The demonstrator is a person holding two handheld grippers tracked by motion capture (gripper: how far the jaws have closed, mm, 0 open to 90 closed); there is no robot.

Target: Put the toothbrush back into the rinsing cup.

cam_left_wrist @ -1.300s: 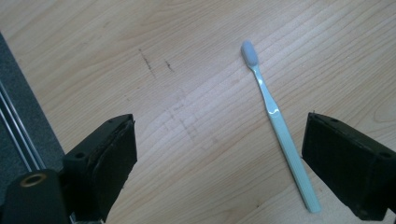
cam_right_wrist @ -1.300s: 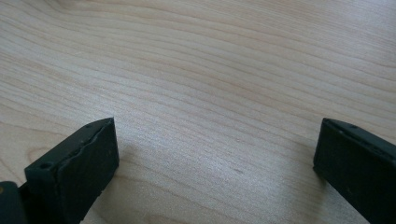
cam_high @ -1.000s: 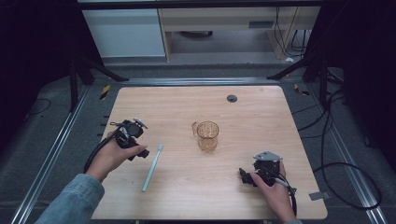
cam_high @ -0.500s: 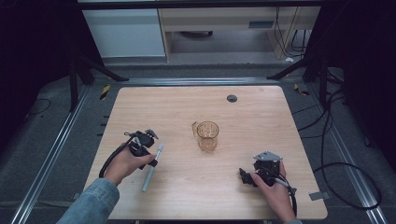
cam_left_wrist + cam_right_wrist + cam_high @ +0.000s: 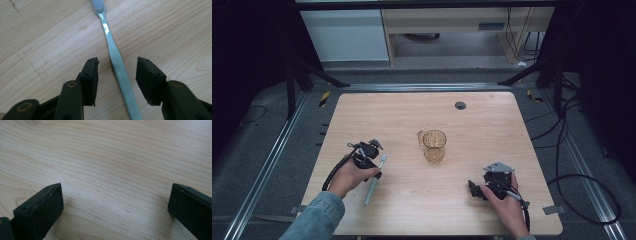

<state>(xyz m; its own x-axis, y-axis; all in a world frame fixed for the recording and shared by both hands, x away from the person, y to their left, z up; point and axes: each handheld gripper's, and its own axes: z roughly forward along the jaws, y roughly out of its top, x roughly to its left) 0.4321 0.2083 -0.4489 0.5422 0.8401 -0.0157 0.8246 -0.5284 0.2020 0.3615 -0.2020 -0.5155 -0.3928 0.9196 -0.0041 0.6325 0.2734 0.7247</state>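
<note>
Toothbrush flat on bench, left of glass cup, not yet gripped. Your left tool straddles handle, jaws just closing, gap each side. Right tool wide, empty. Left: pinch, lift.

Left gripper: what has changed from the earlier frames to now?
The left gripper moved right and down onto the toothbrush; its jaws have just been closing, the handle now between them with gaps on both sides, not gripped. The toothbrush, glass cup and right gripper stayed put on the table.
</note>
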